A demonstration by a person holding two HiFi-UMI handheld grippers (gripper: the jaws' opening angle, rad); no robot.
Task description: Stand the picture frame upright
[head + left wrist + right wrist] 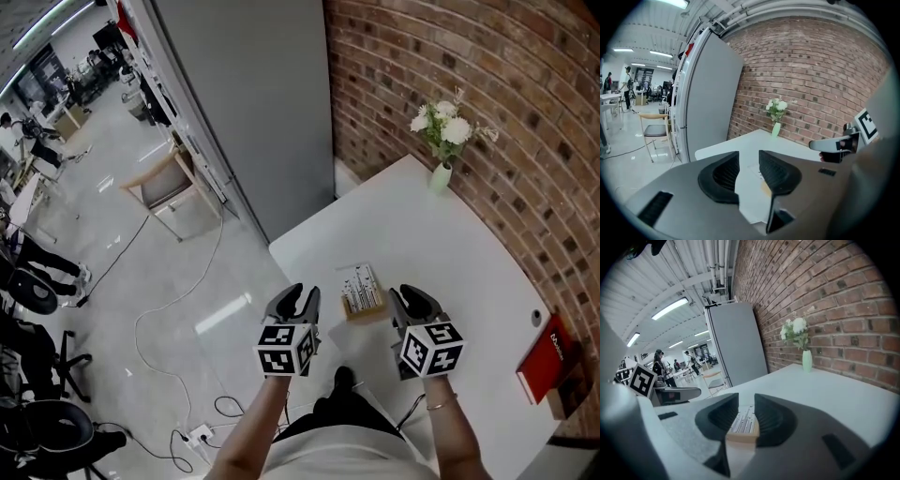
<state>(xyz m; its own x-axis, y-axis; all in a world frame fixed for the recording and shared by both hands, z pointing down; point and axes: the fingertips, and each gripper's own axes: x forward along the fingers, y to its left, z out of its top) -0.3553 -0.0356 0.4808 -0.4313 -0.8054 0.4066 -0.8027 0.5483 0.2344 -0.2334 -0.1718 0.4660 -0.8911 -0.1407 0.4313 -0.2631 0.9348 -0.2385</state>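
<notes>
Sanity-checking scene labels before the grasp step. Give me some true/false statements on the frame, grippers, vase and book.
1. The frame lies flat on the table. True.
2. The left gripper is shut on the frame. False: its jaws are apart and hold nothing.
3. The vase stands by the brick wall. True.
4. The book lies between the grippers. False: the frame does; the book is at the table's right edge.
5. The right gripper is open. True.
</notes>
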